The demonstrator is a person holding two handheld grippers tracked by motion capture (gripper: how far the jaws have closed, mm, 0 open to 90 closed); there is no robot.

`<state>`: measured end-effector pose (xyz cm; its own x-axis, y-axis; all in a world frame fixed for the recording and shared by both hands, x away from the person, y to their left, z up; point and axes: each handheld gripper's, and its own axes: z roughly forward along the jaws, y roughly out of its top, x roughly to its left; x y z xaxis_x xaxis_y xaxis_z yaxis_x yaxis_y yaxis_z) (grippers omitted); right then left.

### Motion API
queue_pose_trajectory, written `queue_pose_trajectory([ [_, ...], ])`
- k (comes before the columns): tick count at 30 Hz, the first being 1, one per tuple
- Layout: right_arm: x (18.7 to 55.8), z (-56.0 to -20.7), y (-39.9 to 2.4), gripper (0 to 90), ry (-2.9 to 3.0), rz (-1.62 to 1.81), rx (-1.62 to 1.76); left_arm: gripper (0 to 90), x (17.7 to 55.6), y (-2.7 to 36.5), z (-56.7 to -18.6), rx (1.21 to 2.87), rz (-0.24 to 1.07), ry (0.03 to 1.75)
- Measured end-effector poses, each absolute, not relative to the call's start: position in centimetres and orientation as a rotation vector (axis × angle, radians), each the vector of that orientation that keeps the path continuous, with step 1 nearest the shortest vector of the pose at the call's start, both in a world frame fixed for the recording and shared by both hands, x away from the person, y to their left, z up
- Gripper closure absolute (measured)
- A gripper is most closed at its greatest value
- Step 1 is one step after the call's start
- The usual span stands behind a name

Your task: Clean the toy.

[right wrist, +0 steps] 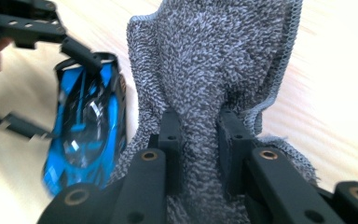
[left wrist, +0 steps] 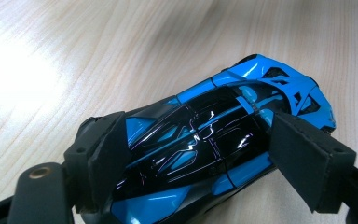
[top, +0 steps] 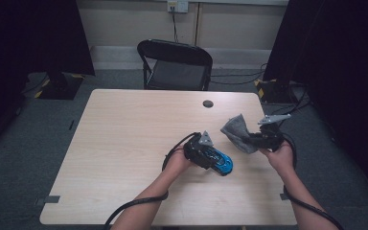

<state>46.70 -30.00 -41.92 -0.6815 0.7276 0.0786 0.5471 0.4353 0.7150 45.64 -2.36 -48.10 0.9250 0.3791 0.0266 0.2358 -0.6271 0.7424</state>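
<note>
Table [top: 124, 143], chair [top: 175, 64] beyond (perhaps folding)

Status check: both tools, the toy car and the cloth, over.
Left tool clamped across blue toy car on table. Right tool shut on grey cloth, lifted beside the car. Nothing between them.
</note>
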Motion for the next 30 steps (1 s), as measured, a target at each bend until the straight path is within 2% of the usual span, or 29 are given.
queue_pose_trajectory([
  [12,50.8,-44.2,-24.8,74.1,2.528,1.050,1.032,19.6,45.5,-2.4,-48.2,2.262,0.232,0.443],
  [25,52.4,-47.4,-20.0,73.1,2.678,0.958,0.897,19.0,45.5,-2.4,-48.2,2.261,0.231,0.444],
  [29,52.3,-47.8,-19.6,69.3,2.676,0.920,0.874,19.0,45.6,-2.4,-48.2,2.264,0.231,0.441],
  [30,52.3,-47.9,-19.7,62.6,2.661,0.924,0.891,19.0,45.6,-2.4,-48.2,2.266,0.234,0.438],
])
